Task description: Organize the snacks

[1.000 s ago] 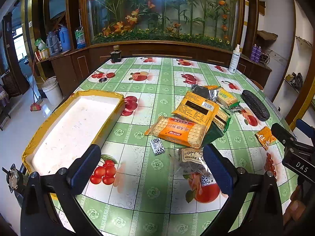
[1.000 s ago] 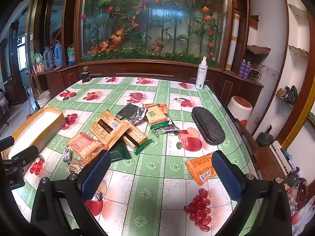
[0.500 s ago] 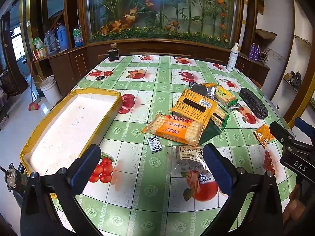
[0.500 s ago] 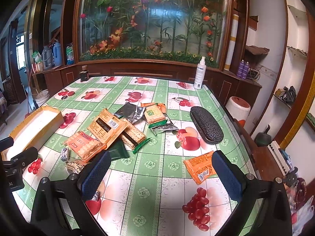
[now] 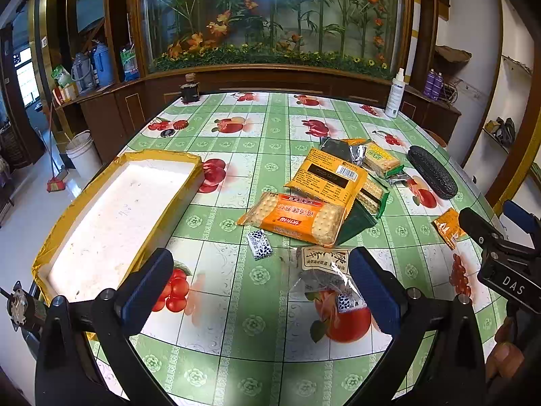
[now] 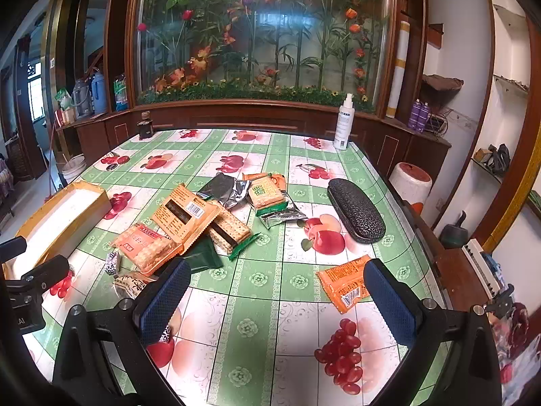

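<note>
A table (image 5: pixel 257 331) with a green fruit-print cloth carries a heap of snack packets (image 5: pixel 314 199) toward its middle and right side. The left gripper (image 5: pixel 260 280) hovers near the front edge, jaws spread wide and holding nothing; a clear bag of snacks (image 5: pixel 321 267) lies just ahead, beside its right finger. The right gripper (image 6: pixel 277 297) is likewise spread and empty, with an orange packet (image 6: pixel 345 284) just inside its right finger. A white tray (image 5: pixel 111 216) with gold rim sits at the left edge.
</note>
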Action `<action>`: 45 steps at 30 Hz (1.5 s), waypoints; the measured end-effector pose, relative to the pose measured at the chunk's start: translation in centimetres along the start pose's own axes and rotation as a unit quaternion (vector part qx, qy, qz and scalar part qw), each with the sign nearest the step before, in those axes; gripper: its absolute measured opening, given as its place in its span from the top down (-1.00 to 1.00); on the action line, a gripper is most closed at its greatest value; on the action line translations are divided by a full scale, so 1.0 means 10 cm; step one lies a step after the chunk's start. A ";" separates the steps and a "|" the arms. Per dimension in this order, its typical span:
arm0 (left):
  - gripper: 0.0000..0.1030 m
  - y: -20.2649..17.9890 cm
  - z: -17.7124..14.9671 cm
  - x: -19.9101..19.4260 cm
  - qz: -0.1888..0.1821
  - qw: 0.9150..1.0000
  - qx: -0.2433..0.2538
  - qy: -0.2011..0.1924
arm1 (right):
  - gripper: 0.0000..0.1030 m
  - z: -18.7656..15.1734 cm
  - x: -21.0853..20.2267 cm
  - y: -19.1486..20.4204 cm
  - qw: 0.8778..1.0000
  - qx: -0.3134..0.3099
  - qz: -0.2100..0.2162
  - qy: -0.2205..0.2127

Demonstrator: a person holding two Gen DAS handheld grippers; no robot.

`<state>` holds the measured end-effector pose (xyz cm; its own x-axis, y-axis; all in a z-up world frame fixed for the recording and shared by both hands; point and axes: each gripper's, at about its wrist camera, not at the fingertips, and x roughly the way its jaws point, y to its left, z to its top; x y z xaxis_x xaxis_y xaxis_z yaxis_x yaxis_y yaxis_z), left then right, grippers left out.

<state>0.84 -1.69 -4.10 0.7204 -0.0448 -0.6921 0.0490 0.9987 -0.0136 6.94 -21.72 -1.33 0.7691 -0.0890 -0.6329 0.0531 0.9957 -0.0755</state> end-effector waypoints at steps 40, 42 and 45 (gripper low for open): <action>-1.00 0.23 -0.18 0.16 -0.128 0.992 -0.002 0.016 | -1.00 -0.50 0.24 0.08 0.983 0.010 0.172 0.064; -1.00 0.08 -0.22 0.23 -0.106 0.994 0.029 0.025 | -1.00 -0.53 0.28 0.10 0.980 0.010 0.183 0.073; -1.00 -0.12 -0.23 0.32 -0.094 0.992 0.080 0.040 | -1.00 -0.58 0.34 0.12 0.977 0.009 0.193 0.089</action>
<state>1.43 -2.96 -7.96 0.6314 -0.2210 -0.7433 0.2904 0.9562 -0.0375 5.91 -21.00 -8.00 0.6104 0.2922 -0.7362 -0.2065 0.9560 0.2082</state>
